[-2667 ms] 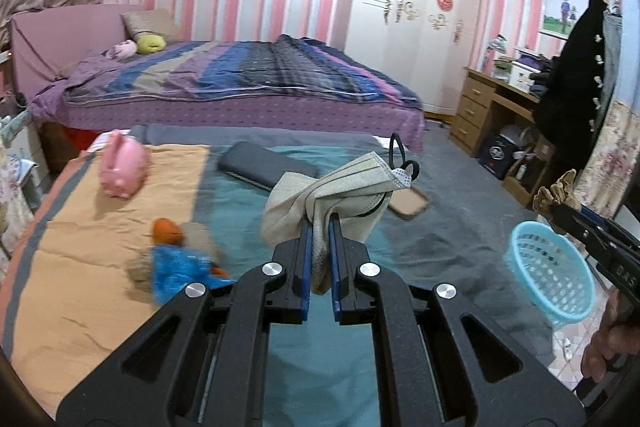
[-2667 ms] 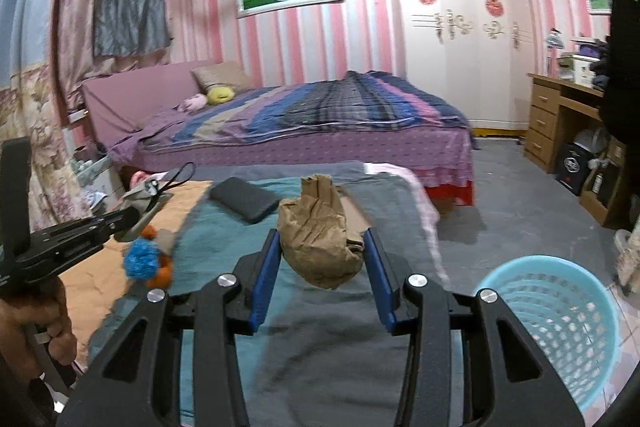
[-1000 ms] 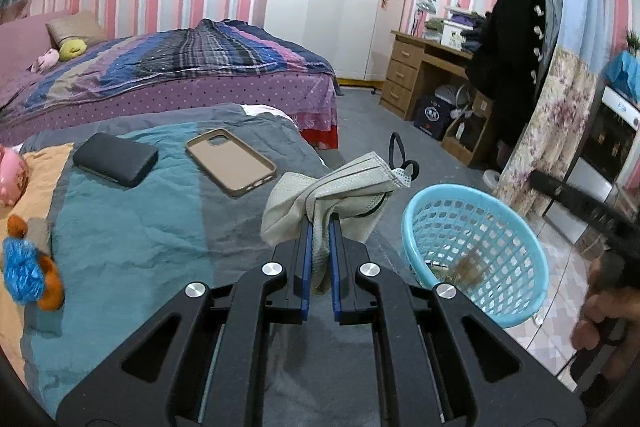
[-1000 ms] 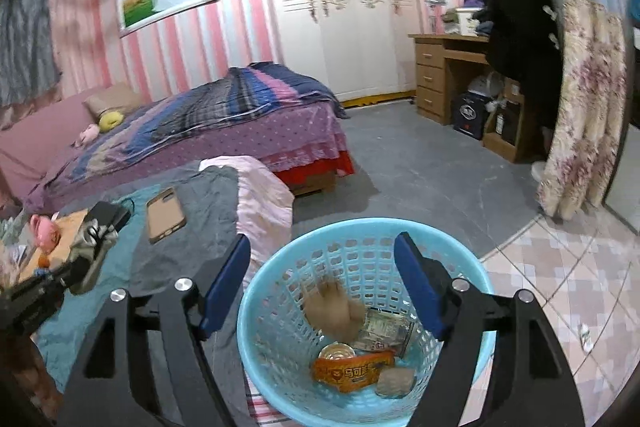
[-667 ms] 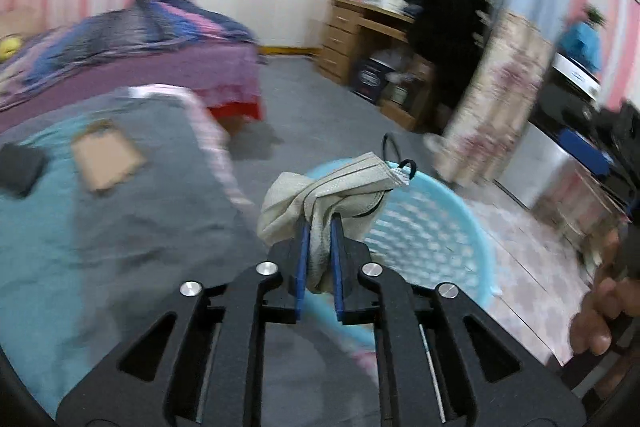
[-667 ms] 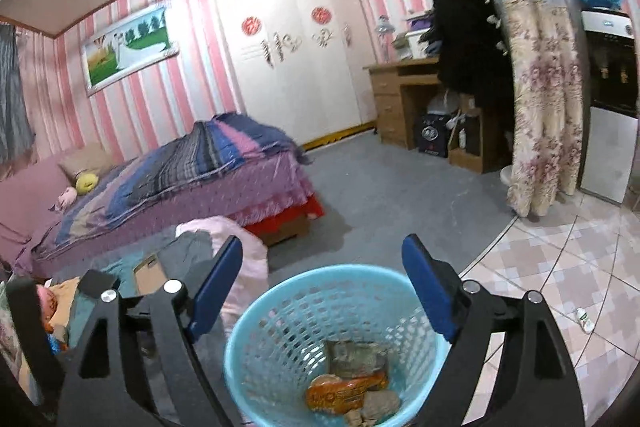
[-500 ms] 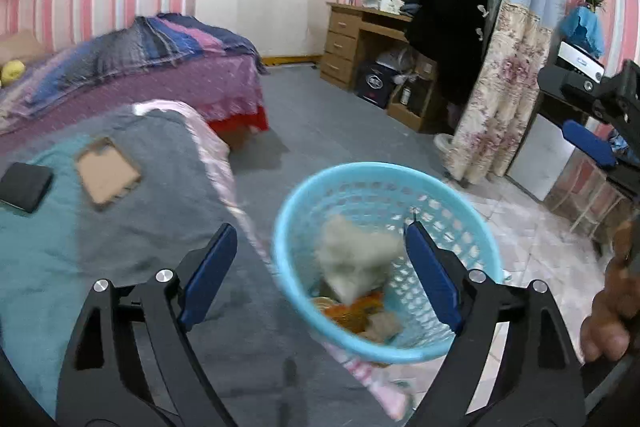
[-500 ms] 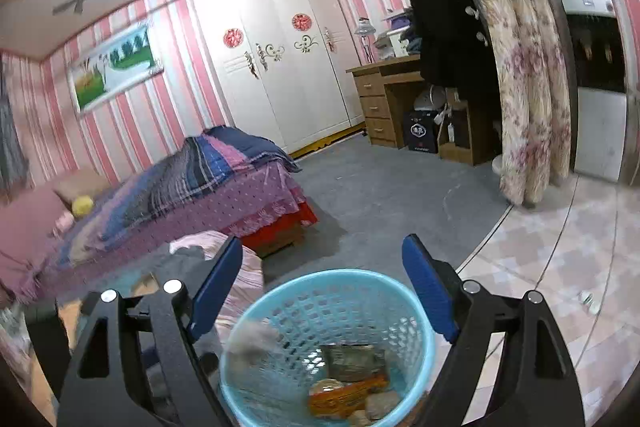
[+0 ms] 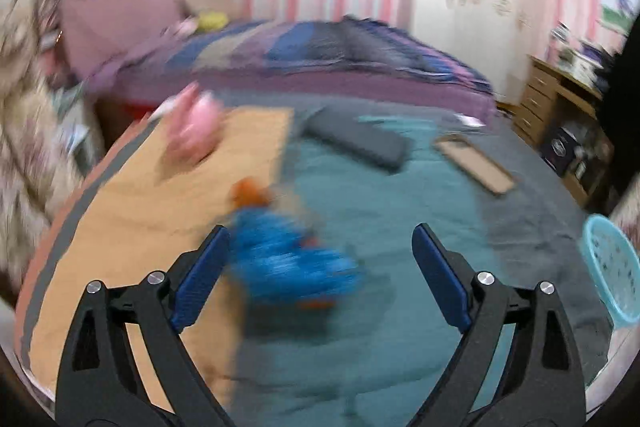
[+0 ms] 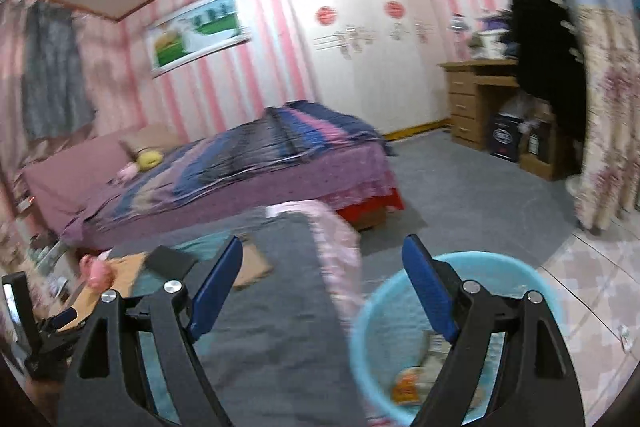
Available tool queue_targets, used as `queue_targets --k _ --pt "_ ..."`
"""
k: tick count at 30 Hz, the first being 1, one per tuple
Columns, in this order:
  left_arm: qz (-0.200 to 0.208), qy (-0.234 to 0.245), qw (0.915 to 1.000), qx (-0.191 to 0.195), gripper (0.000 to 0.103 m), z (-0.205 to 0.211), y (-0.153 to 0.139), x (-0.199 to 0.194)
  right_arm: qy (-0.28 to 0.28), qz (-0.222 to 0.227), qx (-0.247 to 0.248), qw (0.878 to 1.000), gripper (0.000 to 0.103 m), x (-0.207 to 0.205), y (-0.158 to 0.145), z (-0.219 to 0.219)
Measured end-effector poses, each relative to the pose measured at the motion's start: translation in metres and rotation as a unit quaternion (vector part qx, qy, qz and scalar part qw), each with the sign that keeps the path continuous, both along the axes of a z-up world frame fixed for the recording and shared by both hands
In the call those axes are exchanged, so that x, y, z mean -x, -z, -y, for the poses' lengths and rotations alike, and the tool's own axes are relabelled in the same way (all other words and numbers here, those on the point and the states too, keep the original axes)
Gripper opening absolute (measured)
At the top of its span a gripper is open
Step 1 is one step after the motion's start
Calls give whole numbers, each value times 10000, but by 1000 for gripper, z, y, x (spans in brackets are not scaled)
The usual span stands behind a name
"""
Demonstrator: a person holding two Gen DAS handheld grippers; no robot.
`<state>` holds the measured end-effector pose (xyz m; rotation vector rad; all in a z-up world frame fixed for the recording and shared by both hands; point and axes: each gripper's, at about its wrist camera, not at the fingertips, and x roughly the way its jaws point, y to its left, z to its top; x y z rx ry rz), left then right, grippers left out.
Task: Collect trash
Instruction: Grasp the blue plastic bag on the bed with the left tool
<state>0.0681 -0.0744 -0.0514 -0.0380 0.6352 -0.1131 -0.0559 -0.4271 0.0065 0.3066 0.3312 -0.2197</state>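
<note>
Blue plush toy (image 9: 280, 251) between left claw (image 9: 320, 267) fingers

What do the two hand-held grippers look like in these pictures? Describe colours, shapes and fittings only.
The left hand-held gripper and the right hand-held gripper look alike: matt black plastic frames that fork into two angular arms with triangular cut-outs, round silver screw heads near the joints, and flat blue pads lining the fingers. No cables, labels or sleeves show.

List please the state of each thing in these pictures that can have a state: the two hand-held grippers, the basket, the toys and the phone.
Left hand-held gripper: open, holding nothing.
Right hand-held gripper: open, holding nothing.
Blue basket: upright, some trash inside.
Blue plush toy: lying on the blanket, blurred.
Phone: lying flat.
Pink toy: resting on the orange part.
</note>
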Motion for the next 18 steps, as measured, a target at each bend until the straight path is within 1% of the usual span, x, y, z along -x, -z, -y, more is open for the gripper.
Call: queue_targets --k 1,3,5,7,8,9,10,12,13,15,16,17,18 --pt "-124 -32 9999 57 89 -13 4 -5 -27 1 -3 10000 81 -3 -1 -5" --pt "-282 31 9995 168 89 -31 14 -13 -254 -7 -67 9997 81 -13 0 -29" --pt "-451 95 9987 197 89 -35 23 -21 -428 -47 -76 9990 81 -23 2 -50" --pt "-622 221 9973 320 86 -34 30 -27 -557 -117 -33 9984 81 -31 4 -71" --pt "-640 313 9970 312 83 -29 33 -30 -657 -186 4 9977 81 -36 7 -84" --pt "-654 396 9967 262 67 -24 35 -31 -735 -247 46 9970 81 -41 8 -95" --pt "-712 495 9960 217 45 -21 38 -35 -830 -334 119 9959 81 -46 11 -108" --pt "-780 554 9951 231 28 -20 42 -32 -936 -425 198 9945 81 -52 14 -123" --pt "-697 572 9955 308 24 -23 35 -29 -983 -465 236 9938 81 -55 14 -129" --pt "-439 566 9966 399 23 -35 18 -18 -1154 -561 330 9912 81 -63 19 -150" --pt "-131 458 9979 448 22 -48 1 -9 -1213 -569 344 9904 81 -65 20 -155" --pt "75 314 9985 439 22 -59 -8 -3 -1337 -591 339 9887 81 -69 24 -164" --pt "174 212 9987 438 22 -66 -13 0 -1480 -641 332 9863 81 -76 28 -171"
